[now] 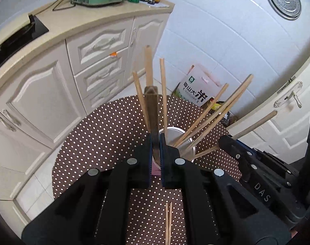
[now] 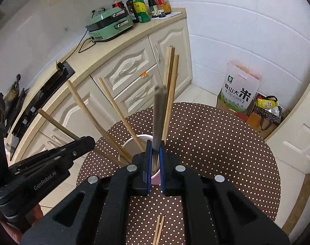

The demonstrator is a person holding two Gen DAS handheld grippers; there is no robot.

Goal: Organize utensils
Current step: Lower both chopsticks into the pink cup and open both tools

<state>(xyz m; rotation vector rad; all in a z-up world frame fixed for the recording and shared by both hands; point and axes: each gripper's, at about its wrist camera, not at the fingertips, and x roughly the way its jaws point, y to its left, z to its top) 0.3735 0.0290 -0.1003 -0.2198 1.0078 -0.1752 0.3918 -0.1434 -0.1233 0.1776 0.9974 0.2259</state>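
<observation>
As the left hand-held gripper (image 1: 155,140) stands: closed on a dark-looking stick (image 1: 151,106), which rises nearly upright out of the pads, gripped low on its length.
Right hand-held gripper (image 2: 155,145): likewise clamped on a stick (image 2: 160,110), upright, beside the left one; the two tools are close together over the same spot.
Lower ends of the held sticks: hidden behind the fingers, so I cannot tell whether they are already inside the cup or just above it.
Cup (image 1: 175,129): directly under and just beyond both sets of fingers, pink outside and pale inside, standing on the worktop (image 1: 93,132).
Chopsticks in the cup (image 1: 212,118): several pale wooden ones lean out in a fan to either side, leaving a gap in the middle.
Loose pair (image 1: 168,220): two more chopsticks lie flat on the dotted cloth nearer the person, apart from the cup.
Step in hand, as I judge it: dropping the held sticks into the cup.
Doing it well: keep each stick vertical, aim for the gap between the leaning ones, lower until the tip is below the rim, then ease the fingers apart, one tool at a time.
Risk: the tools crowding each other, or a nudge on the fan tipping the light cup.
Left to do: probably the loose pair.
</observation>
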